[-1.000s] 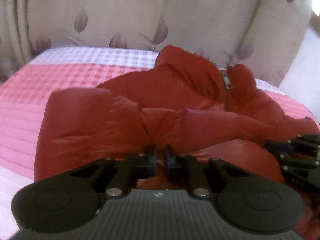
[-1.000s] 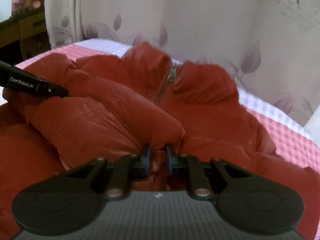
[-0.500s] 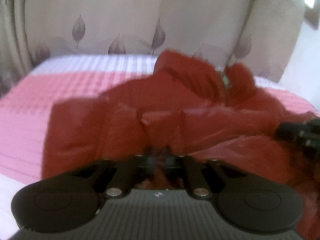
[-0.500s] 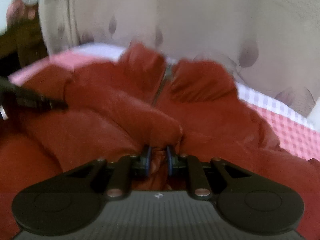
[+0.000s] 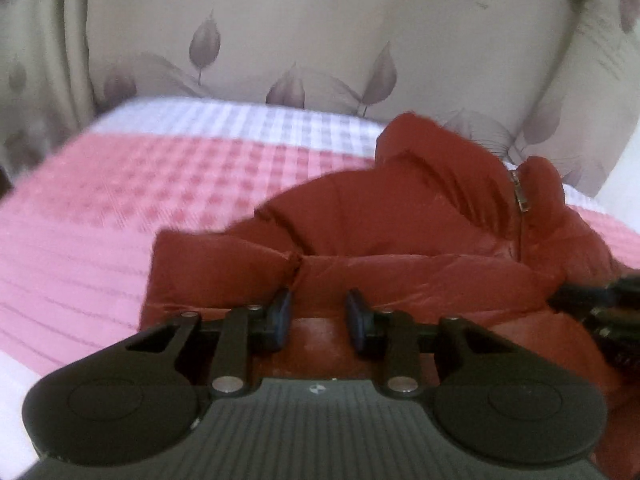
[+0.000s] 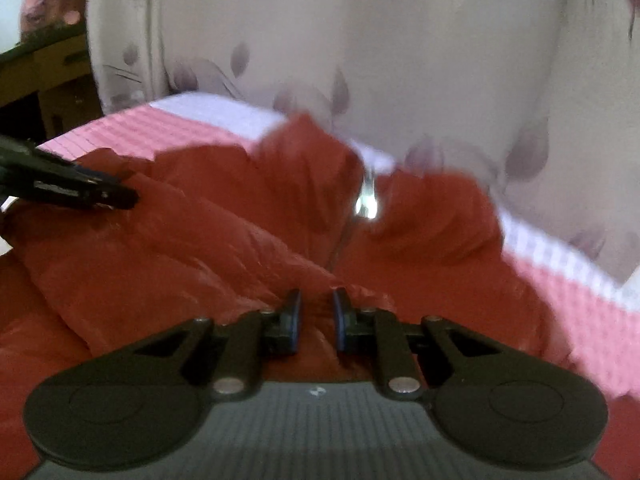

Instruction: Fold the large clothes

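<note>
A red puffer jacket (image 5: 400, 248) lies on the pink checked bed, collar and zipper pull (image 5: 522, 196) toward the far curtain, a sleeve folded across its chest. My left gripper (image 5: 318, 316) is open, its fingers apart just above the folded sleeve near the jacket's left edge. My right gripper (image 6: 316, 316) is partly open over the same folded part of the jacket (image 6: 200, 264). The right gripper's tip shows at the right edge of the left wrist view (image 5: 600, 300); the left gripper's tip shows at the left of the right wrist view (image 6: 80, 188).
The pink and white checked bedspread (image 5: 160, 200) spreads left of the jacket. A beige curtain with leaf print (image 5: 300, 40) hangs behind the bed. A wooden cabinet (image 6: 40, 80) stands at the far left in the right wrist view.
Both grippers were shut on the jacket fabric; now both have opened and let it go. The folded sleeve rests on the jacket. The left gripper has shifted left.
</note>
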A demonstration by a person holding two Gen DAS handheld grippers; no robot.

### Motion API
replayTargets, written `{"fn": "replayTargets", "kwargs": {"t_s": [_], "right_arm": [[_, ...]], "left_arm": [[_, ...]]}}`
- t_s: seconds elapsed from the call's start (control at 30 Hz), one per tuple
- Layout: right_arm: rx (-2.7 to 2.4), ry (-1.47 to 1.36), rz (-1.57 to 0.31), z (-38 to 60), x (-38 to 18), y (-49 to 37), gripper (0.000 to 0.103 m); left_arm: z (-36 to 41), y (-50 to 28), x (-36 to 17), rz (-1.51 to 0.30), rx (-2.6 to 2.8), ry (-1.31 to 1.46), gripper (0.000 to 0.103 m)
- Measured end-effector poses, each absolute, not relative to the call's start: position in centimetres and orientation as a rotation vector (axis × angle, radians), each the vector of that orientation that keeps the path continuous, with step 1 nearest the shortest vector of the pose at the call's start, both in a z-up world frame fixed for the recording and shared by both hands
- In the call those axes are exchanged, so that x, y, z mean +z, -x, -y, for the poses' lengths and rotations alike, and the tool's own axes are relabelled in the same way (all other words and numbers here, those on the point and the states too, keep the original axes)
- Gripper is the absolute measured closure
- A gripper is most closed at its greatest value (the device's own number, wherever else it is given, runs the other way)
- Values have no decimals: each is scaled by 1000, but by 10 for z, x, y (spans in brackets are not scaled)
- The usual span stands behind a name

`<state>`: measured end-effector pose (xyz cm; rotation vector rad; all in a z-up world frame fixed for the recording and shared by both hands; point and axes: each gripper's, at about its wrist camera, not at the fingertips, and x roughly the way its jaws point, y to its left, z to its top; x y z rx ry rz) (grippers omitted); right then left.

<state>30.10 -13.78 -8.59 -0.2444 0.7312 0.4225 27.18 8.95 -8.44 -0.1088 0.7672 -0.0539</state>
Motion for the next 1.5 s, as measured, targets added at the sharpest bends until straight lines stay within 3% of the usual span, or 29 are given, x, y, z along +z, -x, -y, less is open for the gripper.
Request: {"fn": "replayTargets", "kwargs": {"t_s": [0.33, 0.47, 0.6, 0.8, 1.03, 1.23, 1.27, 1.3, 1.33, 1.37, 1.4, 1.43, 1.5], "right_arm": [[392, 262, -721, 135, -104, -301, 88], [415, 154, -709, 155, -80, -297, 87], [315, 55, -622, 213, -49, -269, 86], [217, -9, -719, 279, -69, -255, 84], [206, 66, -780, 265, -104, -260, 85], [201, 40, -780, 274, -97, -257, 85], [187, 5, -781, 280, -86, -252, 83], [197, -45, -730, 290, -69, -235, 83], [236, -85, -677, 299, -53, -212, 73], [282, -126, -642, 310, -41, -188, 41], [335, -179, -636, 323, -32, -160, 17], [375, -225, -632, 333, -29, -137, 0], [423, -322, -606, 357, -29, -78, 0]], "left_arm": [[-76, -272, -97, -736, -56, 16, 68], [-58, -262, -78, -709, -24, -155, 68], [-48, -232, -57, -638, -74, -176, 51], [-25, -225, -80, -698, -115, -238, 54], [-27, -239, -95, -755, -113, -217, 54], [-27, -220, -81, -696, -101, -264, 54], [-32, -203, -69, -643, -116, -256, 52], [-40, -181, -55, -583, -143, -239, 37], [-47, -161, -45, -549, -158, -223, 14], [-61, -135, -34, -518, -170, -199, 4], [-72, -114, -28, -491, -179, -169, 0], [-85, -91, -23, -466, -189, -123, 0], [-118, -47, -18, -484, -238, -3, 0]]}}
